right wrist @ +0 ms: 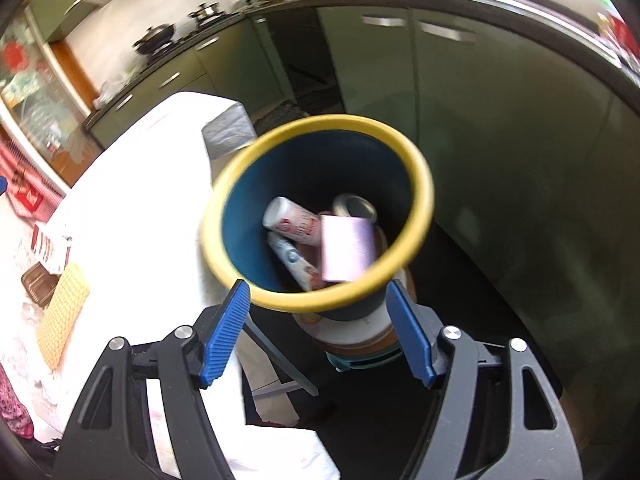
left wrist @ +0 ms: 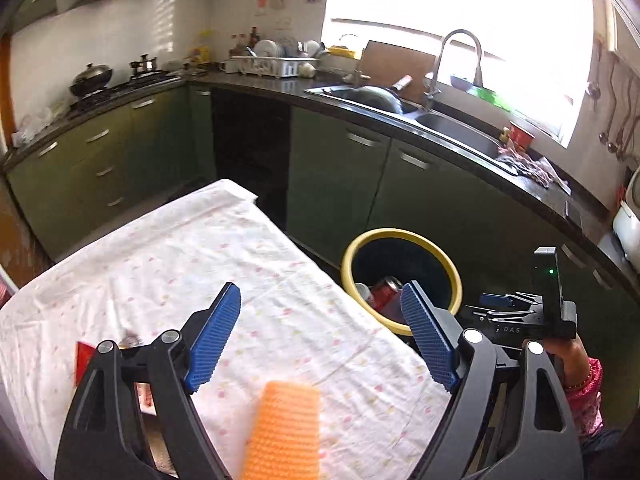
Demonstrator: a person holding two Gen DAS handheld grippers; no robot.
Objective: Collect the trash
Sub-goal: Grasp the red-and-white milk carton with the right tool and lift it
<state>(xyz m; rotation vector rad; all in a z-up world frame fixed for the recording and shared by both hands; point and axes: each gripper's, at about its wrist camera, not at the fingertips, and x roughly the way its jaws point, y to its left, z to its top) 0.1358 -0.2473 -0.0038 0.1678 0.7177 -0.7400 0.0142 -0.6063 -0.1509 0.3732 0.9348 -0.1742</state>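
Observation:
A dark blue bin with a yellow rim (right wrist: 424, 184) stands on the floor beside the table; it also shows in the left wrist view (left wrist: 400, 233). Inside lie a white bottle (right wrist: 292, 222), a can (right wrist: 354, 204), a wrapper tube (right wrist: 292, 258) and a blurred pink box (right wrist: 347, 249) just above them. My right gripper (right wrist: 320, 332) is open and empty above the bin's near rim. My left gripper (left wrist: 324, 340) is open and empty above the table, with an orange sponge (left wrist: 286, 432) below it. A red packet (left wrist: 86, 360) lies at the left.
The table (left wrist: 160, 264) has a white flowered cloth. Green kitchen cabinets (left wrist: 340, 184) and a dark counter with a sink (left wrist: 460, 136) run behind. A brown tray (right wrist: 38, 286) and red-white packets (right wrist: 48, 248) lie on the table's left part. My right gripper shows at right (left wrist: 520, 316).

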